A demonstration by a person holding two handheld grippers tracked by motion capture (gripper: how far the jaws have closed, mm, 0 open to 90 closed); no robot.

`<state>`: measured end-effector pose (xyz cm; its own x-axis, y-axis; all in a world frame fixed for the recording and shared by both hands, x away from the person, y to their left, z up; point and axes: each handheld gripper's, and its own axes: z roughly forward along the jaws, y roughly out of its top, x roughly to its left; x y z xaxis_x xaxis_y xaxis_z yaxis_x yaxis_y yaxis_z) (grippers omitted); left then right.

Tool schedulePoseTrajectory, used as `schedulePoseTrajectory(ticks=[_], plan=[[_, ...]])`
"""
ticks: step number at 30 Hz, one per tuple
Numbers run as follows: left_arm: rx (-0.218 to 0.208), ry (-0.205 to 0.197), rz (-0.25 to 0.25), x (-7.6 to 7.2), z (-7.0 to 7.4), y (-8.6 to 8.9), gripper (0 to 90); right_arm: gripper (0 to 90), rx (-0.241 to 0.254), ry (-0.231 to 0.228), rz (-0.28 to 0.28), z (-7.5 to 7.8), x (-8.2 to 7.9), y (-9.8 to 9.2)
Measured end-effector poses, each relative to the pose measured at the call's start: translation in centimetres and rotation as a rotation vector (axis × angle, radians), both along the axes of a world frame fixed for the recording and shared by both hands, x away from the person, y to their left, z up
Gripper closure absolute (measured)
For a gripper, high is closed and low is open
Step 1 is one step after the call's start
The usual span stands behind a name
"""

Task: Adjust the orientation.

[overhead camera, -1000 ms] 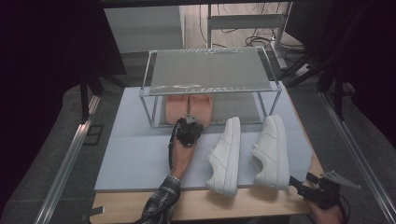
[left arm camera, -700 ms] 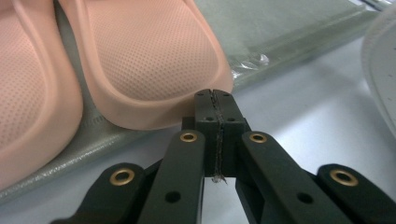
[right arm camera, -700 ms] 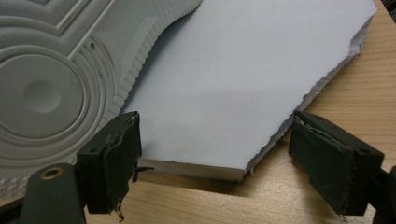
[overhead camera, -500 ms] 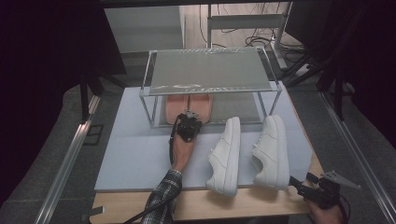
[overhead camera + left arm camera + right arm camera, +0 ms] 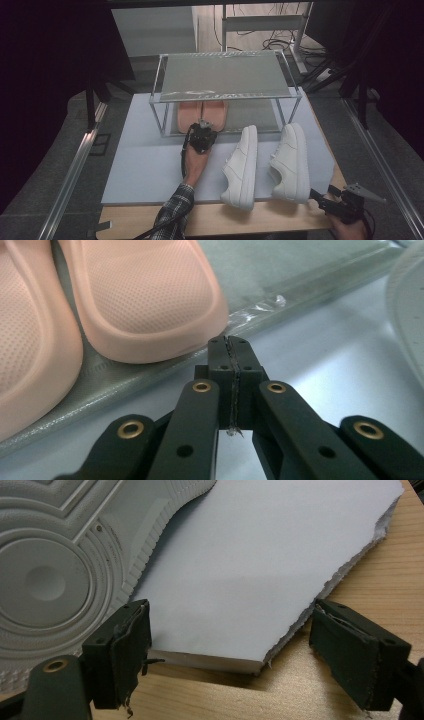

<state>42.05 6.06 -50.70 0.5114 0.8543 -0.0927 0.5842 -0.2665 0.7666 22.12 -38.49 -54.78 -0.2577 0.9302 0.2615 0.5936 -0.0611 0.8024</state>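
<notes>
1. High view: I take the clear shoe rack (image 5: 225, 75) on the pale blue mat (image 5: 145, 160) as my landmark. My left gripper (image 5: 202, 135) sits at the rack's front edge, just before the pink slippers (image 5: 201, 112) on its lower shelf. Two white sneakers (image 5: 242, 167) lie on the mat in front of the rack, to the right of that gripper. My right gripper (image 5: 320, 199) rests well in front of the rack, off the mat's near right corner.
2. Left gripper view: the jaws are pressed together with nothing between them, their tips just short of a pink slipper's (image 5: 150, 300) toe on the rack shelf.
3. Right gripper view: the jaws stand wide apart and empty, straddling the mat's corner (image 5: 260, 580) on the wooden table (image 5: 390, 570); a sneaker's sole (image 5: 60, 570) lies at left.
</notes>
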Motion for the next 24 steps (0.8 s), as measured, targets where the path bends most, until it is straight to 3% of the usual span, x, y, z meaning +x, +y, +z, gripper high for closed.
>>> schedulePoseTrajectory(ticks=[12, 24], plan=[[-0.016, -0.002, -0.056, -1.6, 1.0, 0.4, 82.8, 17.2, 0.000, 0.000, -0.001, 0.0, 0.0, 0.0], [-0.022, -0.013, -0.092, -3.2, 1.9, 0.8, 68.8, 17.2, 0.000, 0.000, -0.002, 0.0, 0.0, 0.0]])
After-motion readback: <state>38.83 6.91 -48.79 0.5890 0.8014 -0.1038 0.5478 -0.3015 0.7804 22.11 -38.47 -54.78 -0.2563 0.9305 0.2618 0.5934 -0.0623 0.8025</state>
